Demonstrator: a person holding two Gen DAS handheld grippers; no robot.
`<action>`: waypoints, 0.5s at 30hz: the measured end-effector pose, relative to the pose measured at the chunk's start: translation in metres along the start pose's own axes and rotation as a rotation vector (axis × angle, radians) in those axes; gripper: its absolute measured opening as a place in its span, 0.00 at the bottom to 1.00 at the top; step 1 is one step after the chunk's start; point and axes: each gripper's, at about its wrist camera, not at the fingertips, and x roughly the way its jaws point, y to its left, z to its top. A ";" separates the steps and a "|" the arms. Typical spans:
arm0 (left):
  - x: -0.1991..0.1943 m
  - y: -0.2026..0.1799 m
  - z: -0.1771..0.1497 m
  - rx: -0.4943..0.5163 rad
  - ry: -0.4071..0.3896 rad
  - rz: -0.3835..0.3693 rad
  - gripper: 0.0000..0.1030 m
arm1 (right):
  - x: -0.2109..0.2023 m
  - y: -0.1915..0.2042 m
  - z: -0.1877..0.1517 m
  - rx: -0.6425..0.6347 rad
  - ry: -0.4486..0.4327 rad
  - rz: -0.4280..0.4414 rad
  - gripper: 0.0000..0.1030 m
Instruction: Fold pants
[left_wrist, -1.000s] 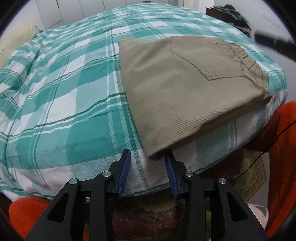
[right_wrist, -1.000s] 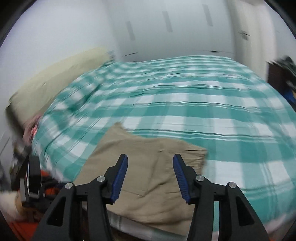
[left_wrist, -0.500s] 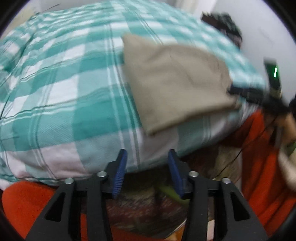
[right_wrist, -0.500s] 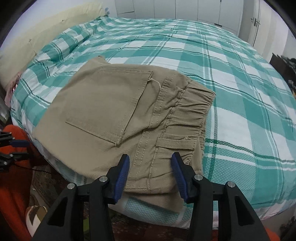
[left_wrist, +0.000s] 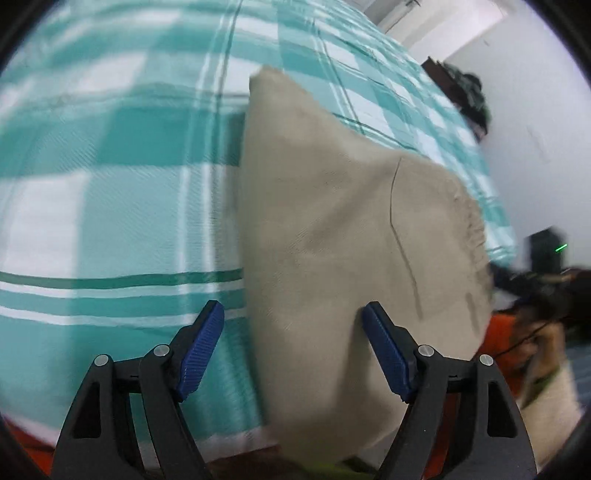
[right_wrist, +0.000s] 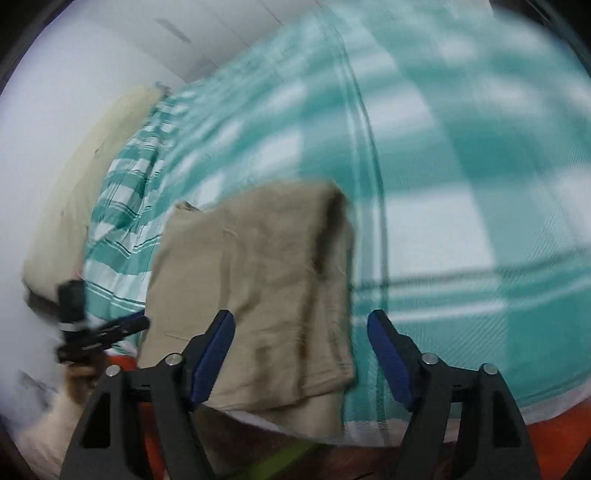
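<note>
Both grippers have spread wider than half a second ago and have swung closer in, so the folded khaki pants (left_wrist: 343, 236) now fill far more of the left wrist view. Much is hard to read: both views are smeared by motion, and in the right wrist view the pants (right_wrist: 255, 295) show only as a tan block with soft edges, their seams and waistband blurred into streaks. The near end of the pants is cut off at the bottom of the left view, behind the black gripper frame, so how far it hangs past the bed edge cannot be told. The left gripper (left_wrist: 293, 347) stands spread apart with nothing between its blue pads; its right finger (left_wrist: 386, 354) overlaps the cloth, but whether it touches cannot be told. The right gripper (right_wrist: 301, 354) is likewise released and empty, its left finger (right_wrist: 212, 356) over the pants' near edge. In the right view the other gripper (right_wrist: 96, 332) appears small and blurred at the far left. The pants lie folded near the edge of a bed covered by a teal-and-white plaid sheet (left_wrist: 110, 184). An orange cloth (left_wrist: 506, 339) shows below the bed edge, a cream pillow (right_wrist: 85, 192) lies at the head, and pale walls (left_wrist: 535, 110) stand behind.
</note>
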 end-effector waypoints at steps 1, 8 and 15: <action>0.002 0.002 0.001 -0.019 0.003 -0.036 0.77 | 0.014 -0.009 0.000 0.019 0.035 0.061 0.72; -0.009 -0.028 0.007 0.019 -0.009 -0.003 0.11 | 0.042 0.003 0.011 0.019 0.097 0.108 0.41; -0.068 -0.058 0.072 0.127 -0.185 0.072 0.10 | 0.019 0.117 0.050 -0.285 0.007 0.036 0.34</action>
